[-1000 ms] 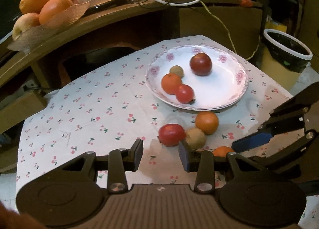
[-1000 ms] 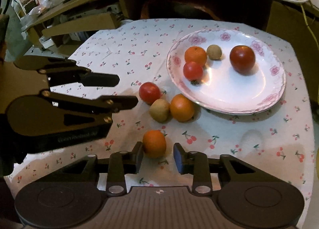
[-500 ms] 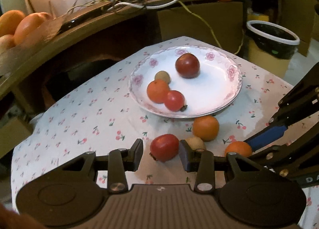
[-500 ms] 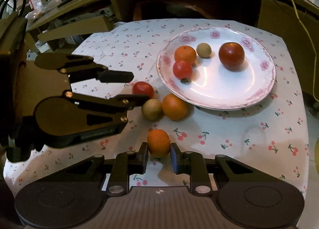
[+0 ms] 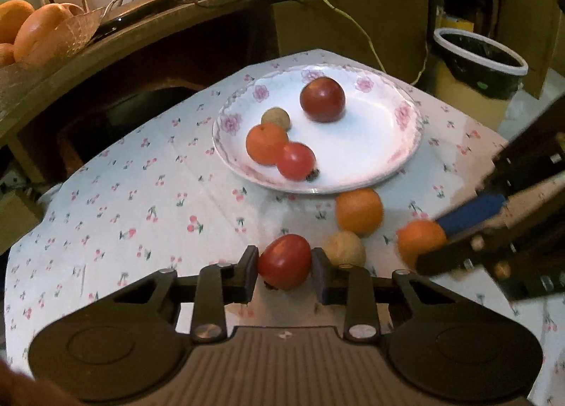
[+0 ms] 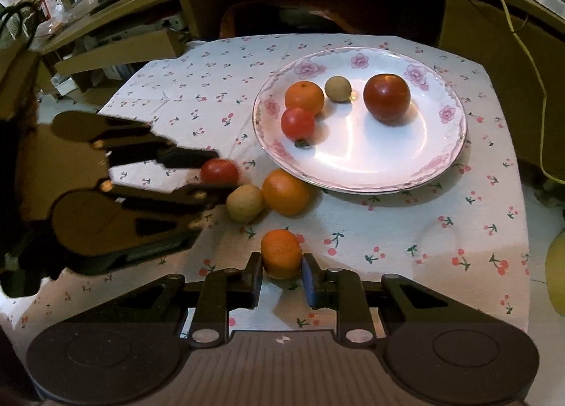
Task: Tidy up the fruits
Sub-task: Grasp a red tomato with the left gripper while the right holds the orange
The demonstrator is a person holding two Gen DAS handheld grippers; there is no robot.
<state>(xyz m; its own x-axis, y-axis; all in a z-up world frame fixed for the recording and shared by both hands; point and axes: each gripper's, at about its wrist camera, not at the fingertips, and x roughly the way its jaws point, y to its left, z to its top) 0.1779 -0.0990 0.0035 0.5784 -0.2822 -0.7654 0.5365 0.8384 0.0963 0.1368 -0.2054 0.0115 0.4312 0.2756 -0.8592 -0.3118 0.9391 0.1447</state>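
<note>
Pick-up step: the left hand-held gripper (image 5: 284, 270) brackets a red tomato (image 5: 284, 260), the right hand-held gripper (image 6: 281, 273) an orange (image 6: 281, 252) — grips look unclosed; next, squeeze and carry both to the plate (image 6: 374, 172).

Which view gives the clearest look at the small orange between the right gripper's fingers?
The right wrist view: the small orange sits centred and sharp between the right gripper fingers, resting on the tablecloth. In the left wrist view the same orange is motion-blurred at the right, partly hidden by that gripper's lower finger.
</note>
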